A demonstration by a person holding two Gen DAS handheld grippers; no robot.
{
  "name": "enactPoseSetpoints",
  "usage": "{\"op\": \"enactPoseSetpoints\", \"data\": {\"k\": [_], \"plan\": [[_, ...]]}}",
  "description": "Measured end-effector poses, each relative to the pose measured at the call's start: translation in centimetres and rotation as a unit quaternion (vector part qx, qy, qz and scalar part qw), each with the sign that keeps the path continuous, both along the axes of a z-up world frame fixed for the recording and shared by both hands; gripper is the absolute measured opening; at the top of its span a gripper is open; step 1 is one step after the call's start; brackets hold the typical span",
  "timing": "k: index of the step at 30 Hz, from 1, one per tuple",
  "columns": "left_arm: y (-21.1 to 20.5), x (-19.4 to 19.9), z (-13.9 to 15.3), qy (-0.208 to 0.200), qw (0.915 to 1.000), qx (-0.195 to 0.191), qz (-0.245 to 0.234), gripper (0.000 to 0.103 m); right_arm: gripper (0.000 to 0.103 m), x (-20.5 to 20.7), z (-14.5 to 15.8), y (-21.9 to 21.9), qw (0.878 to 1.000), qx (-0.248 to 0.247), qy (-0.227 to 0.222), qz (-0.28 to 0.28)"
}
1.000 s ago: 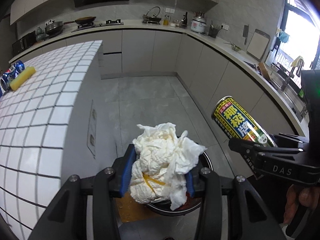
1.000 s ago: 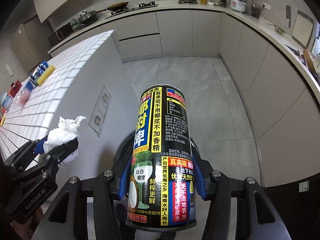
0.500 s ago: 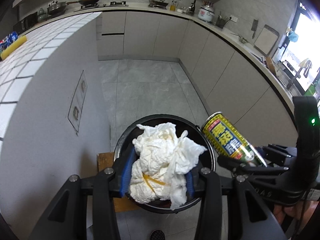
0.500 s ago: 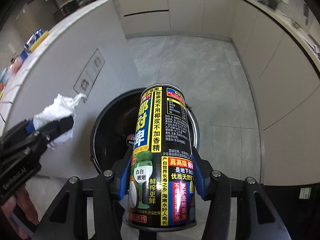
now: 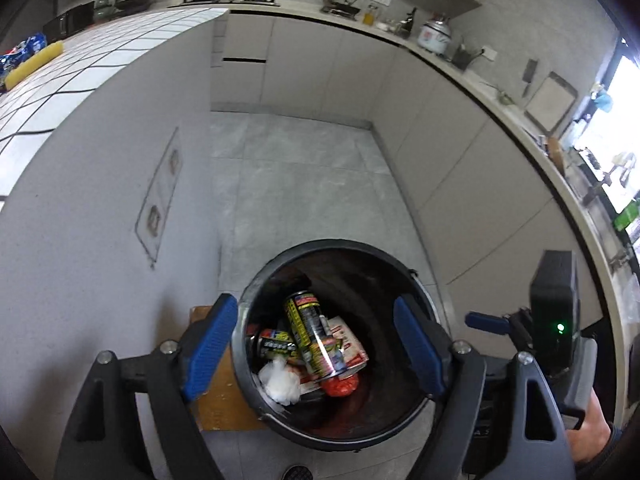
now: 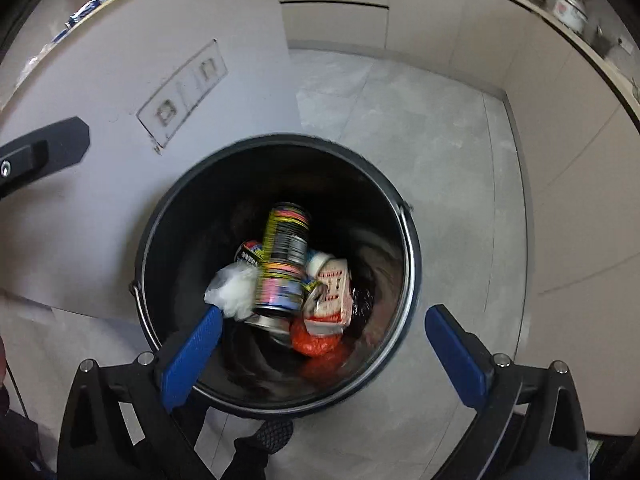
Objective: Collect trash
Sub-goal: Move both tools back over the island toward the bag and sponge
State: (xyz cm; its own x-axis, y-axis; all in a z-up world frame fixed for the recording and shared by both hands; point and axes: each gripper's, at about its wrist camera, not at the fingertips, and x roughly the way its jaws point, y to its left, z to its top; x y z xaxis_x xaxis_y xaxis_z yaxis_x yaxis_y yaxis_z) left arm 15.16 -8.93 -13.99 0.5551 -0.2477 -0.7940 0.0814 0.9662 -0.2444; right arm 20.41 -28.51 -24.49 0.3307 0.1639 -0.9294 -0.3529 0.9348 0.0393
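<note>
In the bin (image 5: 420, 280): can (image 5: 312, 332), tissue (image 5: 280, 378) — both tongs empty.

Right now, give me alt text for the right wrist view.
Open right gripper hangs empty over a black trash bin on grey floor; inside lie a tall drink can, crumpled tissue, a carton and orange wrapping.

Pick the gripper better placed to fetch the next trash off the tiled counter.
Left, probably. Both the left gripper and the right gripper hang open and empty over the bin, but the tiled counter with the blue wrapper lies on the left's side.
</note>
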Motion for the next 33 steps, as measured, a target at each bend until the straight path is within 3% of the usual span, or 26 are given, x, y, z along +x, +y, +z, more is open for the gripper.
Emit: {"op": "enactPoseSetpoints", "data": {"k": [13, 24, 33], "plan": [[-0.6, 0.6, 2.3, -0.009, 0.9996, 0.027, 0.004, 0.082, 0.103, 0.7, 3.7, -1.2, 0.999, 0.021, -0.003, -0.045], [-0.3, -1.2, 5.9, -0.045, 0.9977, 0.051, 0.0, 0.082, 0.103, 0.3, 9.3, -0.4, 0.993, 0.041, -0.072, -0.08], [1.2, -2.5, 7.8, -0.067, 0.9964, 0.05, 0.014, 0.082, 0.103, -0.4, 12.0, 0.4, 0.992, 0.029, -0.073, -0.097]]}}
